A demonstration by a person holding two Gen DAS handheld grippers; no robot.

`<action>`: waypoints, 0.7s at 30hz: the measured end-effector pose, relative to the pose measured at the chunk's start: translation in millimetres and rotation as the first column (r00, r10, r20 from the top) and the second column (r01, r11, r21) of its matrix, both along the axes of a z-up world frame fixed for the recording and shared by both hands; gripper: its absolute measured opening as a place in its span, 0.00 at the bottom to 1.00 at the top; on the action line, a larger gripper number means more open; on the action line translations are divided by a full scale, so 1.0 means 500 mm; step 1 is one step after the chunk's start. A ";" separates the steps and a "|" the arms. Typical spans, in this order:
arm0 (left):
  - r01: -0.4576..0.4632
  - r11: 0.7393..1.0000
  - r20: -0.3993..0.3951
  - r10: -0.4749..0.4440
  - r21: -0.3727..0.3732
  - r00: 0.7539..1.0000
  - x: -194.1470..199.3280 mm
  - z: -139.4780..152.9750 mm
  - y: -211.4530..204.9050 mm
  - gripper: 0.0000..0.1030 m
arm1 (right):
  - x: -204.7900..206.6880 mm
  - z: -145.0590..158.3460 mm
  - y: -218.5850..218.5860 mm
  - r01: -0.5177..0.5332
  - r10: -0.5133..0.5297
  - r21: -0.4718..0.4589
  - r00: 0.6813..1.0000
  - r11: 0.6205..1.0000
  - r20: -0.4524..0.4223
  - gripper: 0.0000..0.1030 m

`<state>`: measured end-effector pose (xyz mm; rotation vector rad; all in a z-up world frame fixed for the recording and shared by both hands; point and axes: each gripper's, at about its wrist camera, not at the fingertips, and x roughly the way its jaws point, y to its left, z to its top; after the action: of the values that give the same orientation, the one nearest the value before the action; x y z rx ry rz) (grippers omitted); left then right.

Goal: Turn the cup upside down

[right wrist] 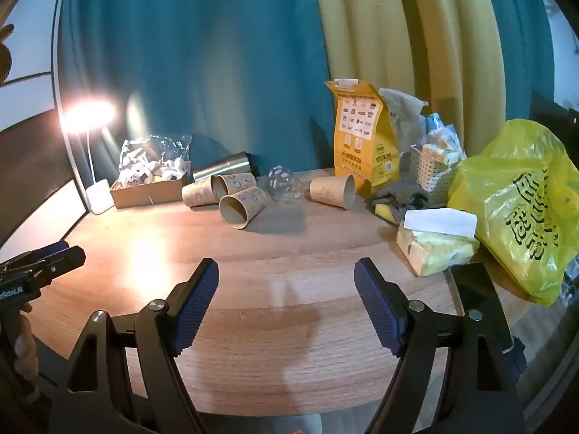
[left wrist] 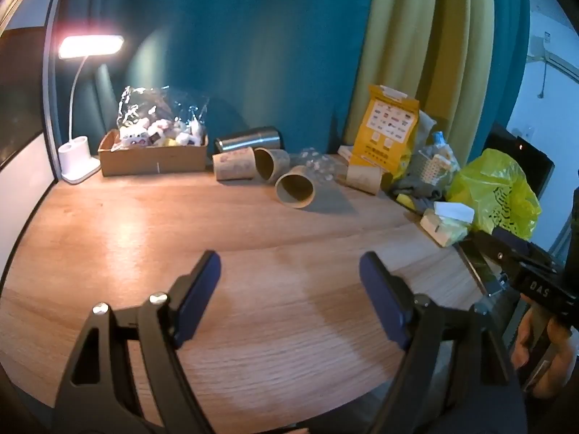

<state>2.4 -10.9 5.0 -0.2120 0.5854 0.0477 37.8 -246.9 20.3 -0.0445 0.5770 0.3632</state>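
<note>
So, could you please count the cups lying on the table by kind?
Brown paper cups: 4, all on their sides
Steel tumbler: 1, on its side
Clear plastic cup: 1
Total: 6

A wooden bench (left wrist: 144, 224) is catching a warm glare from a white desk lamp (left wrist: 90, 45) glowing at its far left corner. Teal curtains (left wrist: 235, 54) are hanging behind the far edge, with a yellow-green curtain (left wrist: 416, 43) draping toward the right.
</note>
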 end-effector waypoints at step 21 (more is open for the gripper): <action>0.002 1.000 0.000 -0.002 -0.011 1.000 0.011 -0.016 0.022 0.78 | 0.016 0.001 -0.001 -0.003 0.003 0.011 1.000 1.000 0.003 0.78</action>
<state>7.7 0.3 -2.9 -0.2218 0.5863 0.0423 45.8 -247.6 20.5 -0.0350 0.5721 0.3693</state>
